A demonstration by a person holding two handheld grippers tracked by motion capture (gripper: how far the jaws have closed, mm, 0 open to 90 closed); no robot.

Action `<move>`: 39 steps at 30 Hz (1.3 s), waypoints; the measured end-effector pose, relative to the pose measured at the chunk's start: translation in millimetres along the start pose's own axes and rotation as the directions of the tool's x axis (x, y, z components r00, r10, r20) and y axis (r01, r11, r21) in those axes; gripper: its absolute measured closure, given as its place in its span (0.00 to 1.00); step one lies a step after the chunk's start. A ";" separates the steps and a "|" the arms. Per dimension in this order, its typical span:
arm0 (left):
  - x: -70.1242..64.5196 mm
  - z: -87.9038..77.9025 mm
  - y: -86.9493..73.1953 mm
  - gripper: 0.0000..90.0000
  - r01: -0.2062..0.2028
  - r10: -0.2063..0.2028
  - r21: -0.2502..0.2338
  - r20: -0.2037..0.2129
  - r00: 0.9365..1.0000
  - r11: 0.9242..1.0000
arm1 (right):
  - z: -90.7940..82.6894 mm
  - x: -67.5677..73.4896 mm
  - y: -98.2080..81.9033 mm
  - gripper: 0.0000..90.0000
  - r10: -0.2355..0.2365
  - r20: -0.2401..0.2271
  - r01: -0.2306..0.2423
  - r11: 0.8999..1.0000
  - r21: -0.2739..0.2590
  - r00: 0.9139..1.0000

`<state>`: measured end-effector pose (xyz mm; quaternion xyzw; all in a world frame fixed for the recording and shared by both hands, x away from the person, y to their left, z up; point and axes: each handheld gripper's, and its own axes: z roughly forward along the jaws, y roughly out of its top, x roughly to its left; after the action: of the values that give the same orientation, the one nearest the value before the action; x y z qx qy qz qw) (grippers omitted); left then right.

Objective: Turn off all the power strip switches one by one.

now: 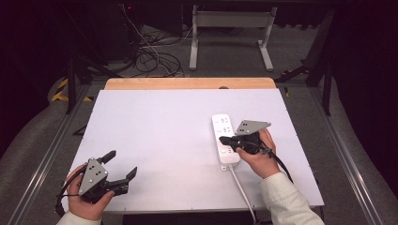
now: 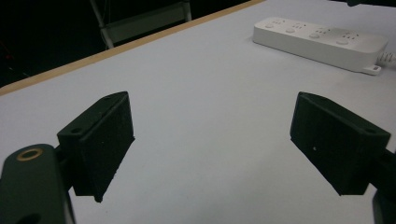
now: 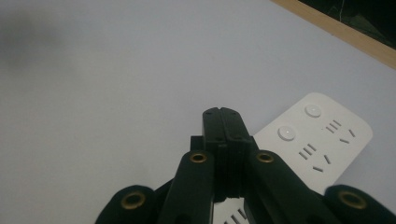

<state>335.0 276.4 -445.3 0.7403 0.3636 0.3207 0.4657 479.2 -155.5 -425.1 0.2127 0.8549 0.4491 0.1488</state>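
Right gripper, held in the person's right hand, hovers over the white power strip with its two black jaws pressed flat together and nothing between them. From the right gripper view, the joined jaw tips point across the strip's near sockets and round buttons. The power strip lies flat on the white table, right of centre, its long axis running away from the person; its white cable leaves the near end and trails to the table's front edge. Left gripper, held in the left hand at the table's near left corner, has its jaws spread wide and empty, well apart from the strip. From the left gripper view, the strip lies far beyond the open jaws, with bare tabletop between them. A wooden strip borders the table's far edge.
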 end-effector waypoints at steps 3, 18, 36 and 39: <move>0.6 0.4 -0.4 0.15 0.006 -0.006 0.000 0.001 1.000 1.000 | 0.9 -2.1 -0.5 1.00 0.005 0.006 -0.005 1.000 0.004 1.000; 1.7 0.8 -0.9 0.16 0.005 -0.005 0.004 -0.002 1.000 1.000 | 26.7 -23.2 2.4 1.00 0.032 0.033 -0.035 0.995 0.093 0.999; 1.2 1.0 -0.9 0.16 0.005 -0.005 0.002 -0.004 1.000 1.000 | 44.7 -30.3 -6.3 1.00 0.039 0.034 -0.044 0.983 0.179 0.999; 0.6 0.9 -1.0 0.16 0.009 -0.009 0.004 -0.002 1.000 1.000 | 46.2 -30.0 -6.4 1.00 0.039 0.033 -0.045 0.982 0.183 0.999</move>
<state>335.9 276.8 -446.5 0.7392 0.3681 0.3185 0.4655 524.2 -141.1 -454.1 0.2500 0.8857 0.3684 0.1314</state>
